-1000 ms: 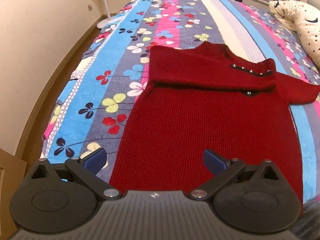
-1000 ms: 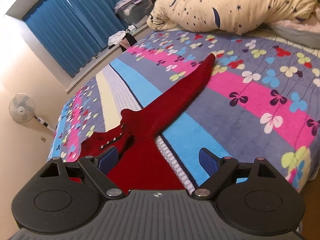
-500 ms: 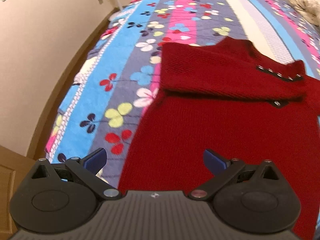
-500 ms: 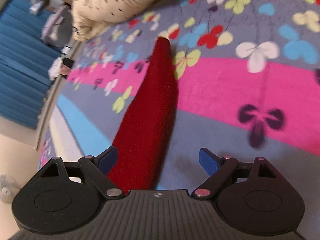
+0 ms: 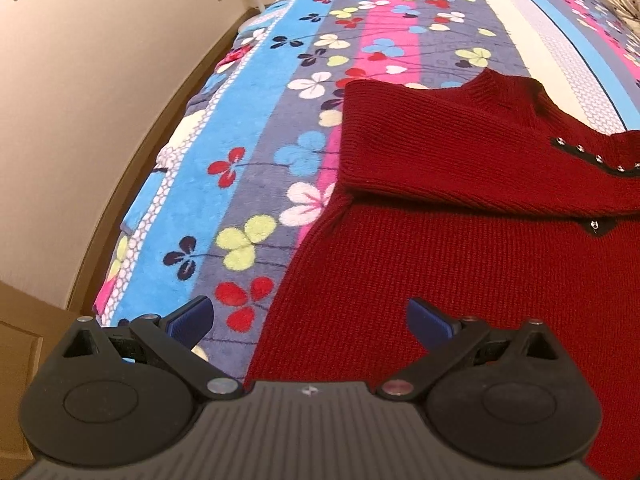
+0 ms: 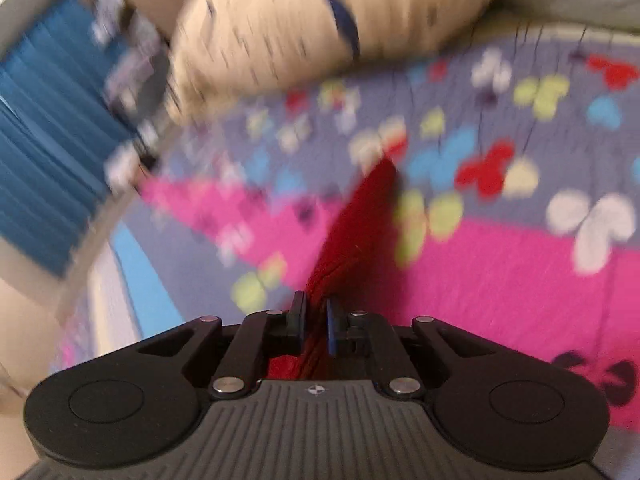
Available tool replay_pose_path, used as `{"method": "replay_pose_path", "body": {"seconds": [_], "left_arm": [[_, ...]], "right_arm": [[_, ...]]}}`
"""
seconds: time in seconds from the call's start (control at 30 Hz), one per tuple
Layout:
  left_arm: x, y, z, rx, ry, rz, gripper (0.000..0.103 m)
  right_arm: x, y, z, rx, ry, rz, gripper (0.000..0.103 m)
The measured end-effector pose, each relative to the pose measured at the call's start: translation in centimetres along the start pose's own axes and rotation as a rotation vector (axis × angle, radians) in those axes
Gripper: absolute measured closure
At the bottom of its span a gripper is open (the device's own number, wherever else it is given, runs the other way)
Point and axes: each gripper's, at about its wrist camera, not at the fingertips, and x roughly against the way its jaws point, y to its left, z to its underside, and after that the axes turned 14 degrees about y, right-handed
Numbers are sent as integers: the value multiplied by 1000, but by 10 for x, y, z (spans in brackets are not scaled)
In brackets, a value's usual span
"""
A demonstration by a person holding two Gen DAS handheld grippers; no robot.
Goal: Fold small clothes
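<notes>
A dark red knit sweater lies flat on the flowered bedspread, with one sleeve folded across its chest. My left gripper is open and empty, hovering over the sweater's left hem edge. In the blurred right wrist view, my right gripper is shut on the sweater's other sleeve, which stretches away from the fingers toward its cuff on the bedspread.
A cream wall and wooden skirting run along the bed's left side. A star-patterned cream pillow lies beyond the sleeve. Blue curtains hang at the far left.
My right gripper has closed on the outstretched sleeve after moving along it. My left gripper has moved in lower and closer to the sweater's left edge and stays open.
</notes>
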Motion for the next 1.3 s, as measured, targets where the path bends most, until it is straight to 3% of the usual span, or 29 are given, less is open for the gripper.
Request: {"method": "replay_pose_path", "body": {"seconds": [0.07,0.13,0.23,0.33,0.43,0.5,0.6,0.67,0.73,0.8,0.83,0.87,0.97,1.13,1.23,1.3], "left_arm": [[-4,-3,0,-9,7,7,0],[-6,-6,0,-15,17,21,0],[-5,-4,2,-28,13,36,0],[-4,8,1,-24,-7,34,0],[-15,26,-12,8,3,26,0],[-27,37,-24,28,-9,-7,0],[-51,53,-45,62,1,-77,0],[-66,69,-56,107,21,-105,0],[-77,85,-63,145,31,-96,0],[-84,99,-66,185,40,-63,0],[-84,105,-66,200,32,-34,0],[-83,110,-66,209,20,8,0],[-76,109,-72,204,-42,122,0],[-60,71,-107,135,-127,239,0],[-62,40,-142,92,-123,309,0],[-71,19,-165,70,-95,320,0]], "right_arm": [[30,-3,10,-4,-58,2,93],[36,-12,18,-25,-52,36,93],[1,-29,18,-44,53,213,93],[-5,-21,18,-36,58,247,93],[17,44,36,256,-33,240,93],[31,93,64,460,-52,177,93],[45,170,143,782,-83,83,93],[50,215,222,984,-82,-10,92],[47,240,299,1172,39,-134,87],[30,248,362,1325,325,-193,53],[25,241,388,1377,448,-186,51],[25,234,400,1413,493,-179,51],[43,205,380,1394,447,-173,42],[50,178,268,1166,322,-62,39],[37,163,227,1100,276,29,39],[35,156,215,1058,260,31,39]]}}
